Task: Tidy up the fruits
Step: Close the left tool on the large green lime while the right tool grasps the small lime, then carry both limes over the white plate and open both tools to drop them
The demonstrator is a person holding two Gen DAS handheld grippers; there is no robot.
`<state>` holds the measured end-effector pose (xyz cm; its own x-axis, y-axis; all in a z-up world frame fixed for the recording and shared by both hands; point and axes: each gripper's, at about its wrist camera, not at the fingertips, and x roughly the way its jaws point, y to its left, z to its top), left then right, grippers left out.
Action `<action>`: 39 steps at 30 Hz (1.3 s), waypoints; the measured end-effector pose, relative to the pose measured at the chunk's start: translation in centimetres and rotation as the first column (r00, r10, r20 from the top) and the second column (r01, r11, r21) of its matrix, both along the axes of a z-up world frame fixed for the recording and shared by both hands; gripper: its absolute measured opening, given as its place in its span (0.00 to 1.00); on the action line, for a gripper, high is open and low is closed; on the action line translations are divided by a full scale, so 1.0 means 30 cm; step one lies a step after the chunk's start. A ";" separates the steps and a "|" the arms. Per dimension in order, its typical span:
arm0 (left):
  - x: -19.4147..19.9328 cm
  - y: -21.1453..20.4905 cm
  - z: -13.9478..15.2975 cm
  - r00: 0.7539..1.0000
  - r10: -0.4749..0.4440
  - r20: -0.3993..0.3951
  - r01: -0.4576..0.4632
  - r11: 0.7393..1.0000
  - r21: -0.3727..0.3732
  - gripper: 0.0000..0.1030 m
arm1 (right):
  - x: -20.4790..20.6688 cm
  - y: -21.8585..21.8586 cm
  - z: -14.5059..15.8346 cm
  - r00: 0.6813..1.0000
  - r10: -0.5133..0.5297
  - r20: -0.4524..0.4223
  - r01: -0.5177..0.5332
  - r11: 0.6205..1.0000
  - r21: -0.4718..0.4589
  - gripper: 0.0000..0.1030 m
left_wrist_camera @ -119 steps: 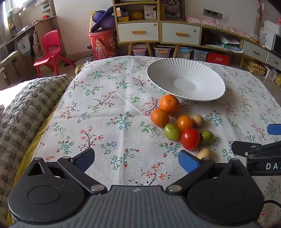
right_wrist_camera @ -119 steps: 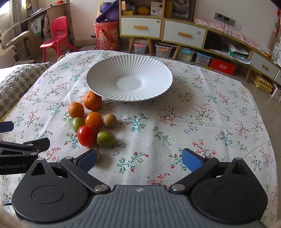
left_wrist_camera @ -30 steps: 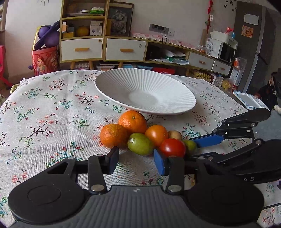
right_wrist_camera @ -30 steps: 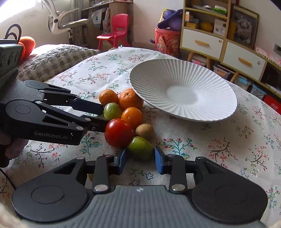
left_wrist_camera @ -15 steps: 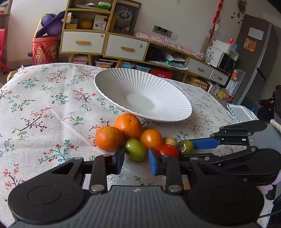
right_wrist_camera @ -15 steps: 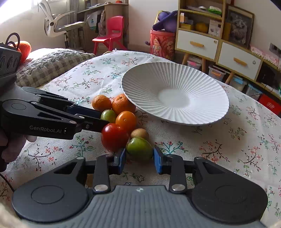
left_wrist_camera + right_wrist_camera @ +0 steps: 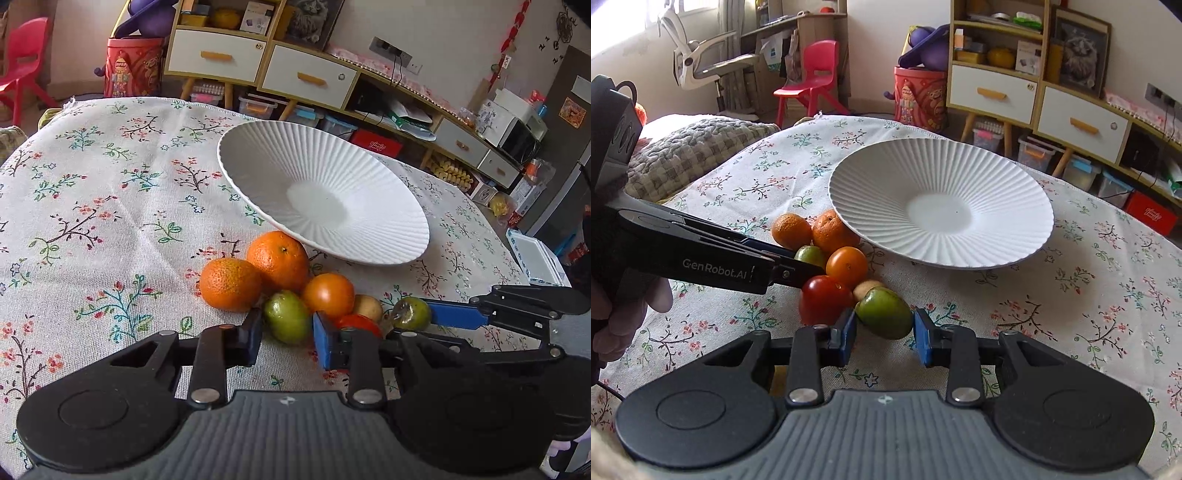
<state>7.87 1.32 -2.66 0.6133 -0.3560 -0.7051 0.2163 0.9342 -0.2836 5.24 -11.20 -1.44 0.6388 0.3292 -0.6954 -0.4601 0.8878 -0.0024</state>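
Note:
A cluster of fruit lies on the flowered tablecloth in front of a white ribbed plate (image 7: 369, 192), which also shows in the right wrist view (image 7: 997, 177). My left gripper (image 7: 287, 332) is shut on a green fruit (image 7: 286, 315), next to two oranges (image 7: 255, 266) and an orange tomato (image 7: 328, 294). My right gripper (image 7: 884, 332) is shut on another green fruit (image 7: 884, 312), beside a red tomato (image 7: 823, 299) and a small brown fruit (image 7: 866, 286). Both green fruits look slightly lifted. The plate holds nothing.
A knitted grey blanket (image 7: 687, 147) lies at the table's left edge. Cabinets with drawers (image 7: 258, 66) and a red chair (image 7: 812, 74) stand beyond the table. The right gripper's arm (image 7: 517, 306) crosses the left wrist view at right.
Both grippers have closed further on their green fruits and risen slightly. The left gripper's fruit has come away from the oranges.

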 end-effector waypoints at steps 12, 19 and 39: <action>-0.029 -0.011 0.119 0.997 -0.019 0.073 0.018 1.000 0.020 0.13 | 0.058 -0.041 0.063 0.997 -0.059 0.054 0.057 0.998 0.035 0.30; 0.062 -0.078 0.161 0.989 -0.056 0.137 0.043 0.995 0.092 0.13 | 0.146 -0.072 0.073 0.989 -0.129 0.070 0.126 0.991 0.046 0.30; 0.233 -0.224 0.030 0.979 -0.176 0.103 0.144 0.954 0.262 0.11 | 0.272 -0.083 0.017 0.989 -0.149 0.009 0.148 0.989 0.026 0.29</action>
